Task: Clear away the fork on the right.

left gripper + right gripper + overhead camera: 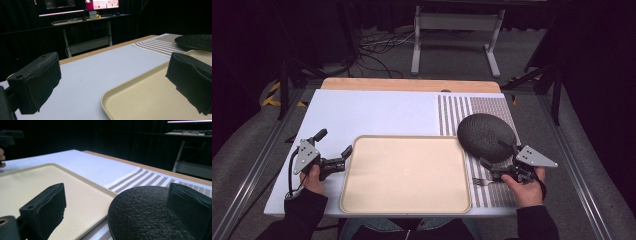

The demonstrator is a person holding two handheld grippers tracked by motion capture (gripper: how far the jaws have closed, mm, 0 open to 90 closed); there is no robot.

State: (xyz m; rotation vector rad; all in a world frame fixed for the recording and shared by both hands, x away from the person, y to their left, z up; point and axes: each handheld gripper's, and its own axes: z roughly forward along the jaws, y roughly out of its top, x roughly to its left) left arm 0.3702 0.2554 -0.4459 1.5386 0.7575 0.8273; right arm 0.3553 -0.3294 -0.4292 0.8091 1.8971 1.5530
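L gripper [333,151] sits at the near-left of the table [377,110], held by the person's left hand [313,179], jaws wide apart w/ nothing between them. In the left gripper view one jaw stands over the white tabletop, the other over the beige tray [140,97]; the tray's rounded left rim runs between them, so the gripper straddles that edge, though I can't tell if either jaw touches it. Tray lies flat, just ahead of and to the inside of the L gripper, nothing on it. R gripper [496,159] is at the near-right, held by the right hand [526,186], jaws also spread apart, not clamped. Directly ahead of it is a black textured plate [486,136], round, lying on the striped placemat [492,107]; in the right gripper view the plate [147,215] lies between the two jaws, its near edge right at the gripper, w/ one jaw over the plate's far side and the other over the tray. Whether a jaw touches the plate: can't tell. Plate's left edge meets or slightly overlaps the tray's right rim. A fork [482,181] lies on the mat just beside the R gripper, toward the tray. Far off ahead of the L gripper: a desk w/ lit monitors [101,5].
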